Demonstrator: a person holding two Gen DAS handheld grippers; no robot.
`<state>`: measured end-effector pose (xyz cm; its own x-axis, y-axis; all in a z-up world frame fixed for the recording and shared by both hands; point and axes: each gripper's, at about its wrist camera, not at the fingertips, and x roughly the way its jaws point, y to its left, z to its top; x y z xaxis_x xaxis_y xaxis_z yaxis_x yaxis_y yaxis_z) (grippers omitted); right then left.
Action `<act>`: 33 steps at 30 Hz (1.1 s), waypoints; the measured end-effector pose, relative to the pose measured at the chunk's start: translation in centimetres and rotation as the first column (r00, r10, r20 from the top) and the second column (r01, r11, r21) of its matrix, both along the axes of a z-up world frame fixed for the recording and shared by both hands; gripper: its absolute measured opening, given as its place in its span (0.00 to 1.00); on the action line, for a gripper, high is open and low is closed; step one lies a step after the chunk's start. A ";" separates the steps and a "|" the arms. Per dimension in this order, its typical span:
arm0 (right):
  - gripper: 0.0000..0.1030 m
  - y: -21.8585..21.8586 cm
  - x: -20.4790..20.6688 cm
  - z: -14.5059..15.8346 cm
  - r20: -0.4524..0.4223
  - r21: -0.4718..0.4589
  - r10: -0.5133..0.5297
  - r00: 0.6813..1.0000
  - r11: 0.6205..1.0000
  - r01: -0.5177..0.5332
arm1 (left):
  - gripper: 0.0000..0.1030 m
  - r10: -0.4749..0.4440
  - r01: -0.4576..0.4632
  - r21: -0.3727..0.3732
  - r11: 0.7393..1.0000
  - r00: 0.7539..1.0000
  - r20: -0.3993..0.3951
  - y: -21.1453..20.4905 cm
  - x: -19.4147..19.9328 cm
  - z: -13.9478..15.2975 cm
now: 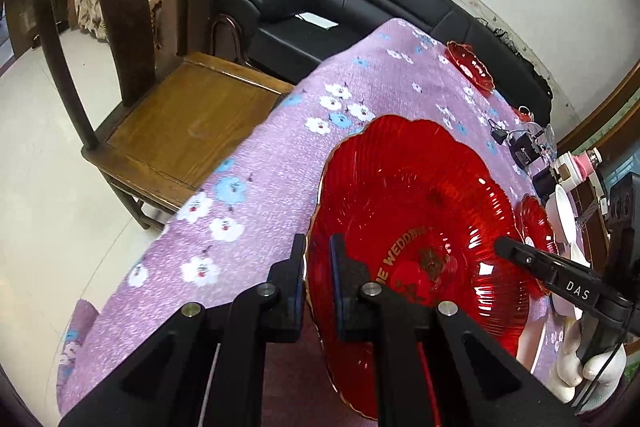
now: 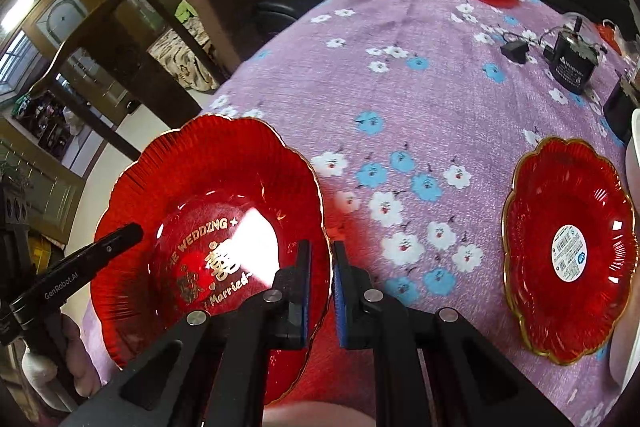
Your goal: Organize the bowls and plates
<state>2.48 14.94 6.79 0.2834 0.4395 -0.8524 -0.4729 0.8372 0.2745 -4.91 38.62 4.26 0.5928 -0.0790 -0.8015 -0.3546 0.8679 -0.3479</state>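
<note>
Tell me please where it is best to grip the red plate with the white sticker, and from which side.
Grip the red plate with the sticker at its scalloped gold rim on the near edge, one finger over the rim and one under. It lies flat on the purple tablecloth, and only the upturned rim offers a thin lip.

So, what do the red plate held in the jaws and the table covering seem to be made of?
Red plate: probably glass, or perhaps clear plastic. It is see-through, ribbed and glossy with bright glare, a gold scalloped rim and gold lettering.
Tablecloth: looks like woven fabric, matte purple, printed with white and blue flowers, with soft creases.
</note>
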 end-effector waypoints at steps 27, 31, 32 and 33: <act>0.14 -4.1 -4.2 5.0 0.202 0.086 -0.111 0.973 0.992 0.096 | 0.68 0.075 -0.092 0.090 0.992 0.982 0.175 -0.8 -5.1 4.9; 0.25 -8.4 -6.2 5.2 0.205 0.113 -0.160 0.966 0.984 0.139 | 0.71 0.037 -0.059 0.099 0.993 0.976 0.213 -3.0 -7.2 6.0; 0.28 -9.1 -6.5 4.9 0.199 0.112 -0.170 0.965 0.982 0.149 | 0.72 0.023 -0.048 0.105 0.993 0.975 0.221 -3.7 -7.6 6.2; 0.29 -10.0 -6.9 4.5 0.189 0.111 -0.179 0.965 0.981 0.160 | 0.72 0.014 -0.040 0.110 0.993 0.974 0.226 -4.2 -7.9 6.3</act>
